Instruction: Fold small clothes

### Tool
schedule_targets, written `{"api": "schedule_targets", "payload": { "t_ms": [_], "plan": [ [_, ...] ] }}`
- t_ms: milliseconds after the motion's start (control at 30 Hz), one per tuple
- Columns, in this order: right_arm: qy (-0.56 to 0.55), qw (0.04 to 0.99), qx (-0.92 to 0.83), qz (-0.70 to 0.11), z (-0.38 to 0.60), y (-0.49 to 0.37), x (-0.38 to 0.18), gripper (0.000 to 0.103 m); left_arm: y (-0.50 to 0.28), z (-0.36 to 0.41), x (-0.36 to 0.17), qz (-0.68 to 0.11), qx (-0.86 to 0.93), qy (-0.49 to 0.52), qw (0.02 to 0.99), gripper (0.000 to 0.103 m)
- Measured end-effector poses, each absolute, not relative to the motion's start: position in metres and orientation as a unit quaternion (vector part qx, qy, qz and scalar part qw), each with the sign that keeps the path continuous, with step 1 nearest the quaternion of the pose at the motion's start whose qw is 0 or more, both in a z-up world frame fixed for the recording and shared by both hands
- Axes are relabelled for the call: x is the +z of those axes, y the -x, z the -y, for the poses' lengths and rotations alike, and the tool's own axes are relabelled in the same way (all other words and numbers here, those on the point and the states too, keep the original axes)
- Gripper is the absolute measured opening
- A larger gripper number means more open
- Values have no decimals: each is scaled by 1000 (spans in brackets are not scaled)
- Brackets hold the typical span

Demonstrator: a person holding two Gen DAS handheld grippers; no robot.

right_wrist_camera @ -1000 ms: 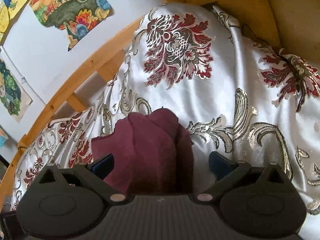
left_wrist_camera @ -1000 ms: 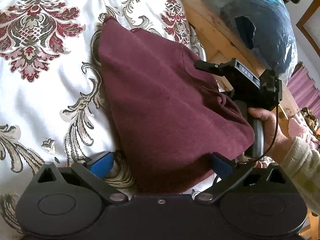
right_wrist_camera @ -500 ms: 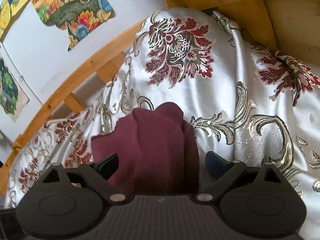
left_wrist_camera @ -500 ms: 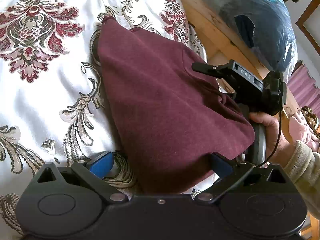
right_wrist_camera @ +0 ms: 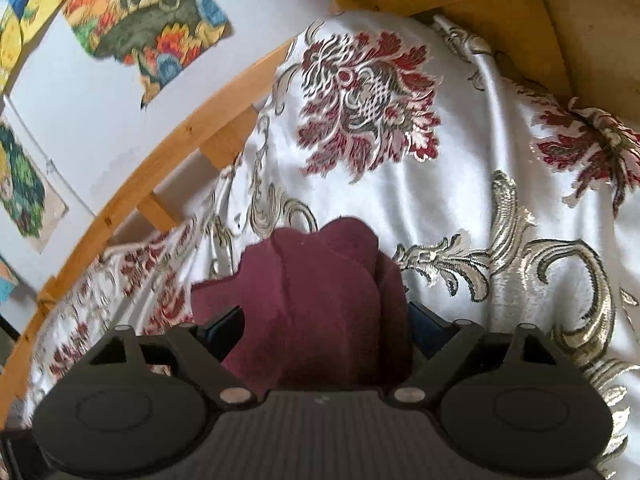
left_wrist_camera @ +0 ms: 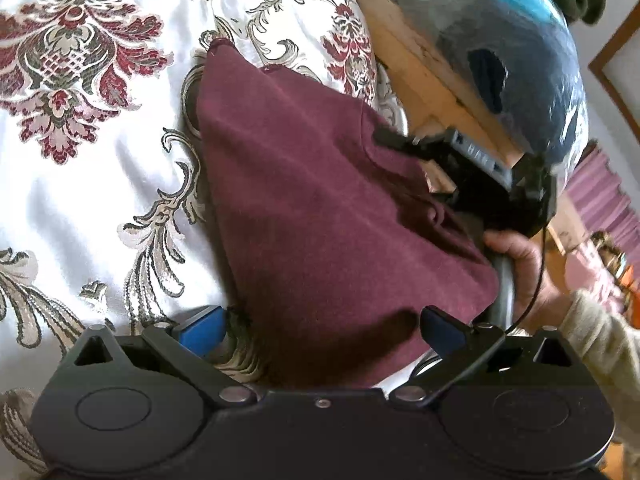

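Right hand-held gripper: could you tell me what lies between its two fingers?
A bunched fold of the maroon garment lies between the fingers of the right hand-held gripper, which have just been closing; the right wrist view shows it.

White satin bedspread (left_wrist_camera: 100, 184) with red and silver damask flowers covers the bed. A wooden bed frame (right_wrist_camera: 168, 152) curves along a pale wall, colourful pictures (right_wrist_camera: 148, 20) pinned up there. Off the bed's edge, a clear plastic bag (left_wrist_camera: 516, 64) of dark clothing.
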State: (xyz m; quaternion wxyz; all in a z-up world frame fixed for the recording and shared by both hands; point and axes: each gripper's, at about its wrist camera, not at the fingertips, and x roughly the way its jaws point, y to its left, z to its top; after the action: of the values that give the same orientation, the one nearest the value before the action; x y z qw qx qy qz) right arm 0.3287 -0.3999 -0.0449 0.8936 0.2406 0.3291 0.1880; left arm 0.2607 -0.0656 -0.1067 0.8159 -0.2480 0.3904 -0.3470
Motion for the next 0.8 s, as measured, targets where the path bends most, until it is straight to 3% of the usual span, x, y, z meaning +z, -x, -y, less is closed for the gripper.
{"api": "schedule_targets", "payload": {
  "t_ms": [167, 300, 367, 633, 800],
  "plan": [
    [-209, 902, 175, -335, 397, -323, -44, 60, -266, 65, -109, -399, -353, 268, 802, 102],
    [-194, 903, 179, -341, 395, -319, -39, 39, -268, 68, -108, -402, -348, 253, 808, 86],
    [-182, 904, 178, -342, 390, -317, -36, 32, -268, 67, -109, -400, -349, 257, 807, 83],
    [-172, 916, 176, -318, 374, -302, -10, 22, -259, 73, -93, -380, -339, 210, 835, 56],
    [-153, 925, 199, -287, 361, -285, 19, 22, -253, 70, -75, -363, -334, 187, 850, 53]
  ]
}}
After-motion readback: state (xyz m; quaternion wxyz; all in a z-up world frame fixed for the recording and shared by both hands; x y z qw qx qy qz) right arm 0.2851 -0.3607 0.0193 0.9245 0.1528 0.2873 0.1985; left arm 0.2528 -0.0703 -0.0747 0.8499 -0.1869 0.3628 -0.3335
